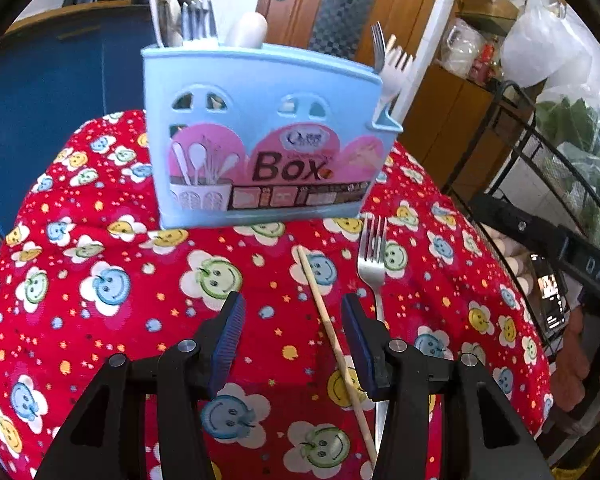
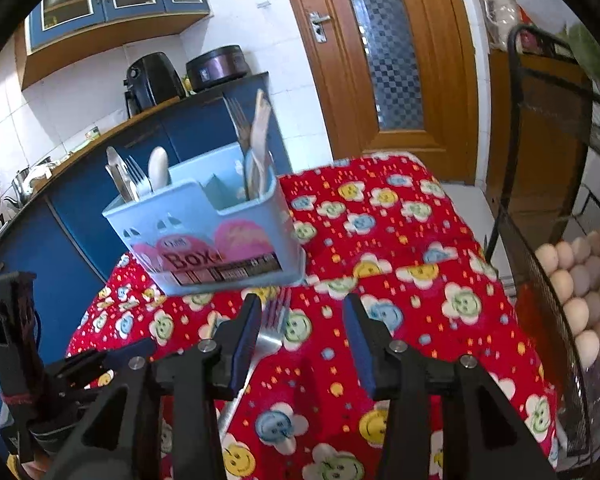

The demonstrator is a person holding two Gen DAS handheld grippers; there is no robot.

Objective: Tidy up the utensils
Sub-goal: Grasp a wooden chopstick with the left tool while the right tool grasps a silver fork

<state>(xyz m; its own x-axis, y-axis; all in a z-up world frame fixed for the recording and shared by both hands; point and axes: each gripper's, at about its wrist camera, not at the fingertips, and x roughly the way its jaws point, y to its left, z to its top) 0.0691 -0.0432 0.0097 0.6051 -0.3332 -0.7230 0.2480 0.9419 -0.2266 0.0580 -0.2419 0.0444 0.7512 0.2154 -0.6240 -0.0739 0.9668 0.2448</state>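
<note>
A light blue utensil box [image 1: 260, 140] marked "Box" stands on the red smiley tablecloth [image 1: 100, 280]; it holds spoons and forks at its left end and a metal fork and a white plastic fork at its right end. A metal fork [image 1: 373, 264] and a wooden chopstick [image 1: 332, 336] lie on the cloth in front of it. My left gripper [image 1: 294, 308] is open and empty above the chopstick. In the right wrist view the box [image 2: 208, 236] stands at the table's far left. My right gripper [image 2: 302, 308] is open and empty, over the metal fork [image 2: 270, 332].
A black wire rack [image 2: 548, 240] with eggs [image 2: 580, 280] stands right of the table. Blue cabinets [image 2: 100, 184] with appliances lie behind, and a wooden door [image 2: 384, 52] at the back. The left gripper's body [image 2: 20, 360] shows at the lower left of the right wrist view.
</note>
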